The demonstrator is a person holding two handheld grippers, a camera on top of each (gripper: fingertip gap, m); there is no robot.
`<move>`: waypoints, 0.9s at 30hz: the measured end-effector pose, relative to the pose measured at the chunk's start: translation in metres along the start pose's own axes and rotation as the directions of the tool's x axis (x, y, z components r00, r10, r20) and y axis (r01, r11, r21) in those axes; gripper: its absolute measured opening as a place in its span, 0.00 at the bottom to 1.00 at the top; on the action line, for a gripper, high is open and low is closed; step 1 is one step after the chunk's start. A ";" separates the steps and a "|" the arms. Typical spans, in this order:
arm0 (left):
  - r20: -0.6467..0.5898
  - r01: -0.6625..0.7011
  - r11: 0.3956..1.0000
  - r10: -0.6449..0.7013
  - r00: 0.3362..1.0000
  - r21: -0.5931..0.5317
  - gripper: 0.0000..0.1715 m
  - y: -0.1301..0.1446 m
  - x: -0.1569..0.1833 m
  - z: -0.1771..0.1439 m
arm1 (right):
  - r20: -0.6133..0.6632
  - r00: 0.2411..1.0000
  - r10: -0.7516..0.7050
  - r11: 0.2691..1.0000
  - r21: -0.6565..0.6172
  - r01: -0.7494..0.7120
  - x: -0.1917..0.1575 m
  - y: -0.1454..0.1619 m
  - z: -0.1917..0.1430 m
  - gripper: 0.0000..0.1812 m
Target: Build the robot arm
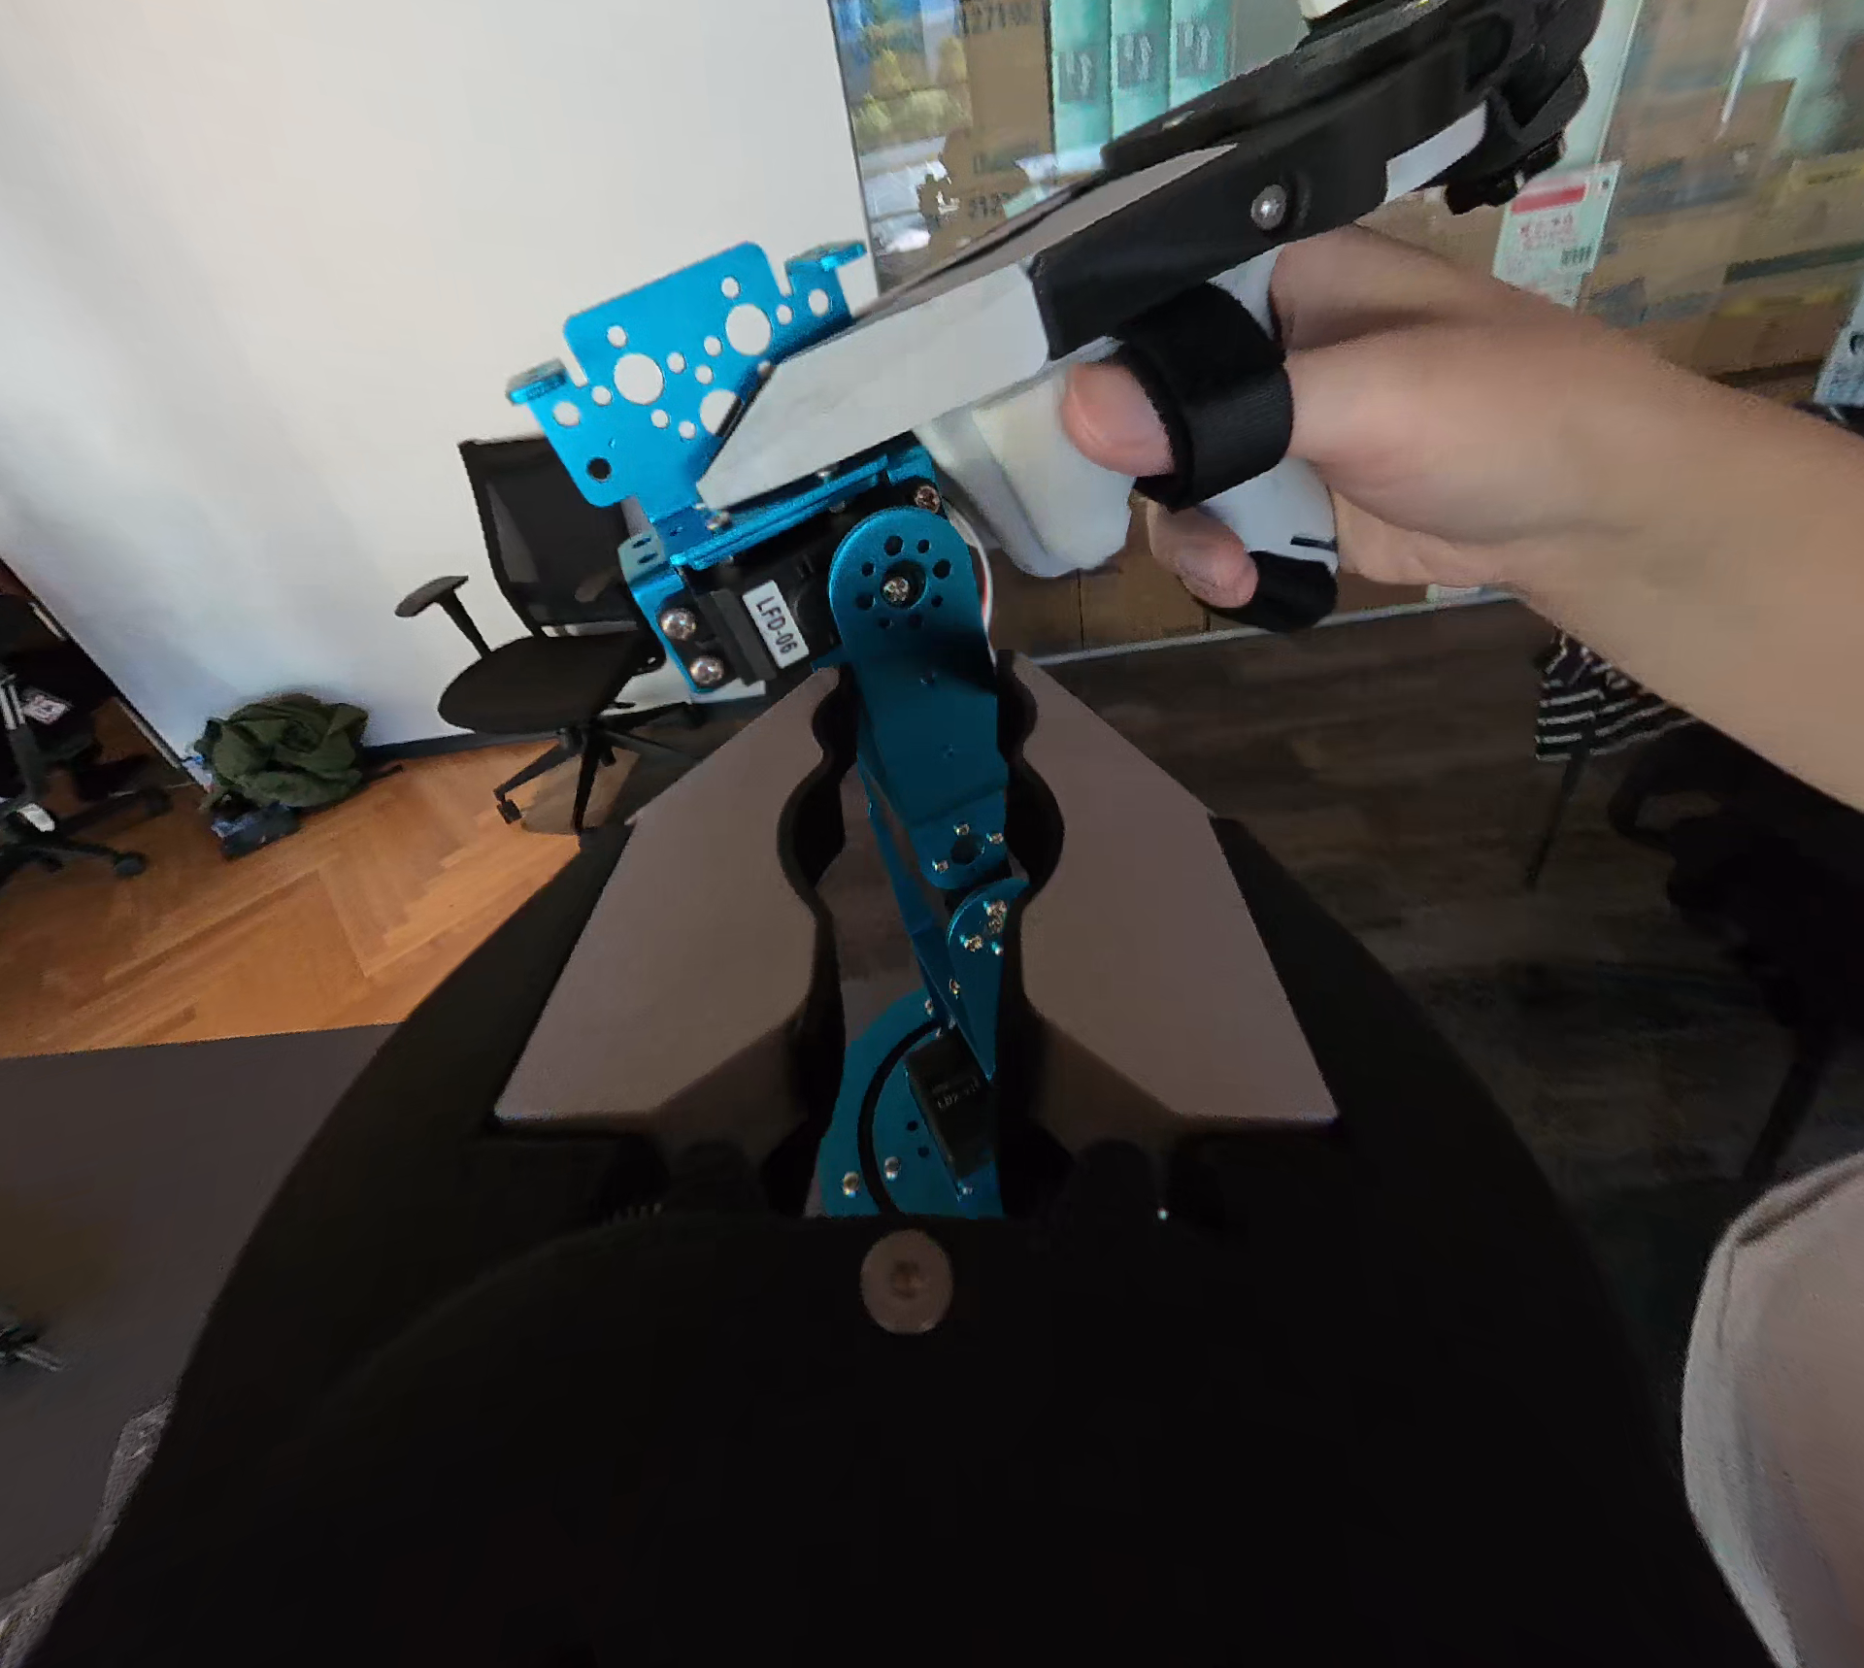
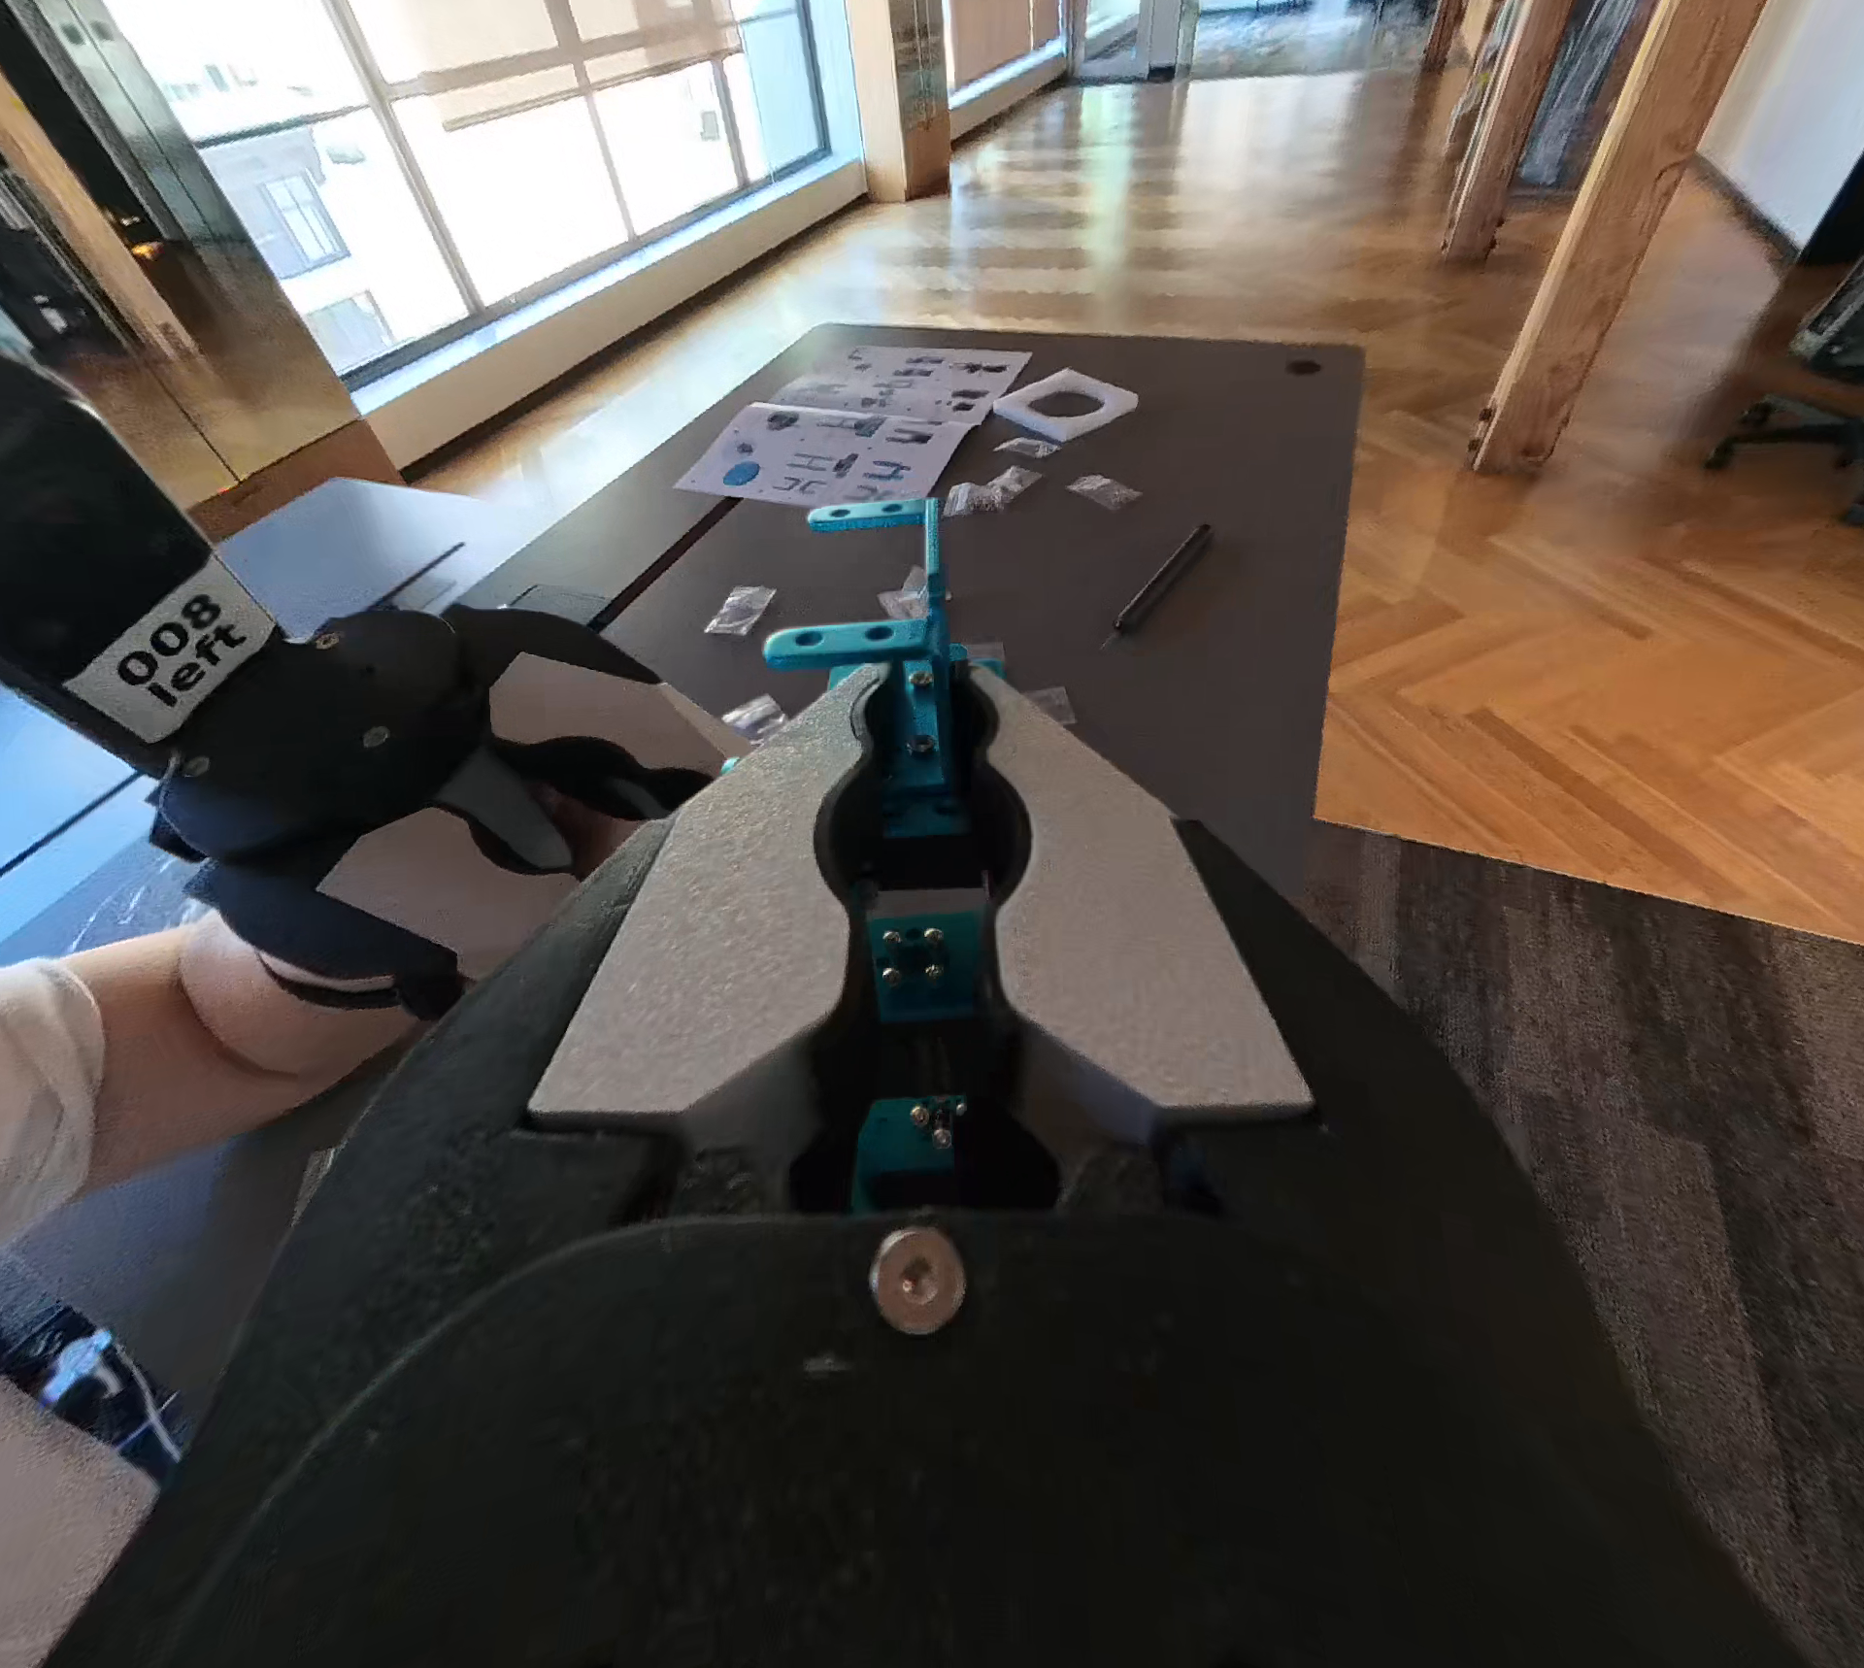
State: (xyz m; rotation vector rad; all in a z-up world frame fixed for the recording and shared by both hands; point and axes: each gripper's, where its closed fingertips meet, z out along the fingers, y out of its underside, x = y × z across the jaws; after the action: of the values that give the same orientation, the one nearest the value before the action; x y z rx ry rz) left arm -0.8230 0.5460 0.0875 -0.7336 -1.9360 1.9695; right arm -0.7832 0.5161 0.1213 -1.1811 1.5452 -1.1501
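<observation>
A blue metal robot-arm assembly (image 1: 898, 591) with a black servo (image 1: 741, 611) and a perforated blue plate (image 1: 656, 389) at its top is held in the air between both grippers. My left gripper (image 1: 923, 692) is shut on its lower blue link (image 1: 948, 772). My right gripper (image 2: 913, 697) is shut on the upper blue bracket (image 2: 923, 772), whose L-shaped tabs (image 2: 872, 518) stick out past the fingertips. The right gripper's finger (image 1: 908, 359) comes in from the right in the left wrist view, held by a hand (image 1: 1463, 429). The left gripper's fingers (image 2: 605, 712) show at the left.
Below lies a dark table (image 2: 1231, 611) with printed sheets (image 2: 857, 429), a white foam square (image 2: 1064, 404), several small screw bags (image 2: 741, 609) and a thin black tool (image 2: 1160, 576). A black office chair (image 1: 545, 671) and a green bag (image 1: 282, 747) stand by the white wall. My hands' fingertips stand some 6 cm from each other.
</observation>
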 end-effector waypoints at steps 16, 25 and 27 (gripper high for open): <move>-0.075 0.064 0.996 -0.059 0.995 0.063 0.13 -0.002 0.005 0.001 | 0.117 0.993 0.020 1.000 -0.018 -0.018 -0.001 -0.003 -0.006 0.03; -0.092 0.065 0.996 -0.059 0.994 0.061 0.13 -0.003 0.005 0.001 | -0.144 0.565 -0.813 0.561 0.068 0.825 -0.024 -0.014 -0.064 0.25; -0.094 0.065 0.996 -0.059 0.994 0.061 0.13 -0.003 0.005 0.001 | -0.130 0.232 -0.964 0.244 -0.082 0.966 -0.028 0.003 -0.058 0.27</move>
State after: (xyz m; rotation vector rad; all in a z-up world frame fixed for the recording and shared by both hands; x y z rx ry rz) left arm -0.8284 0.5476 0.0896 -0.7258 -1.8123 1.9162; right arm -0.8347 0.5535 0.1334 -2.2267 0.6993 -2.0774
